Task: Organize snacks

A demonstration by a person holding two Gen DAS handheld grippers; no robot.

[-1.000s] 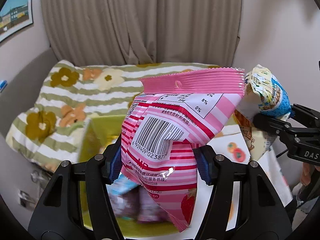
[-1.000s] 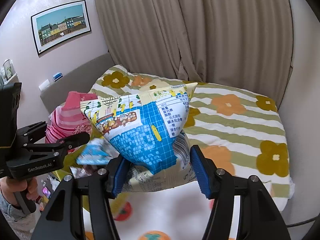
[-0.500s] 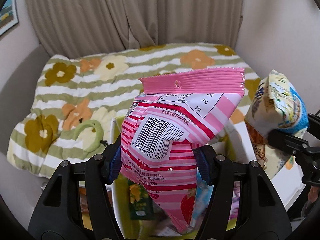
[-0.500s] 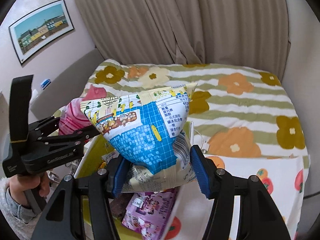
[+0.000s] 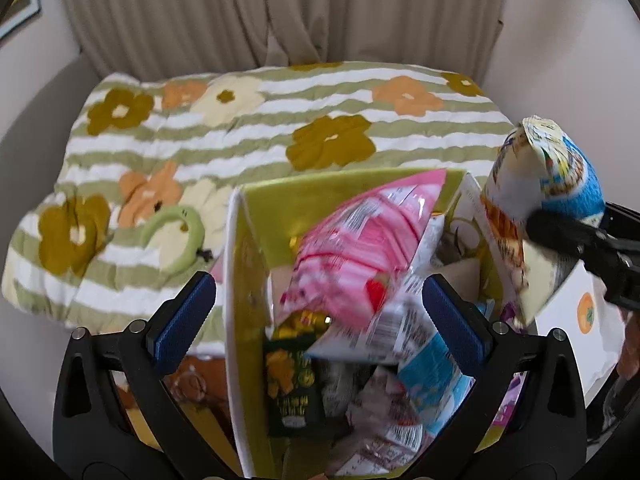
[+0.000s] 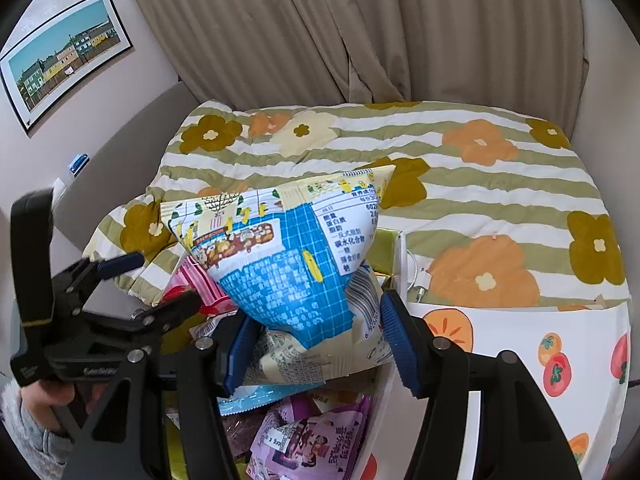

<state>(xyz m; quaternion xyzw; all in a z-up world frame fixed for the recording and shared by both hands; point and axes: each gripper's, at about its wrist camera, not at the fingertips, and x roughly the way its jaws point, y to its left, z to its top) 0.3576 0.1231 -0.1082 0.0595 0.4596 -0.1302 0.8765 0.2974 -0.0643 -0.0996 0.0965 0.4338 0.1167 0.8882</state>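
Note:
My left gripper [image 5: 320, 304] is open above a box [image 5: 234, 280] with a yellow-green inside that holds several snack bags. A pink striped snack bag [image 5: 360, 248], blurred, is free of the jaws and lies tilted over the bags in the box; it also shows in the right wrist view [image 6: 196, 284]. My right gripper [image 6: 314, 344] is shut on a blue and cream snack bag [image 6: 288, 264] and holds it above the box; that bag shows at the right in the left wrist view [image 5: 552, 200]. The left gripper shows at the left of the right wrist view [image 6: 140, 280].
The box stands by a bed with a green-striped flowered quilt [image 6: 440, 168]. A green ring-shaped thing [image 5: 176, 236] lies on the quilt. A white flap printed with orange fruits [image 6: 540, 352] is at the right. Purple snack bags [image 6: 308, 440] lie in the box. Curtains hang behind.
My left gripper has opened and let go of the pink striped bag, which has dropped into the box. Both grippers have tilted down over the box. The right gripper still holds its bag.

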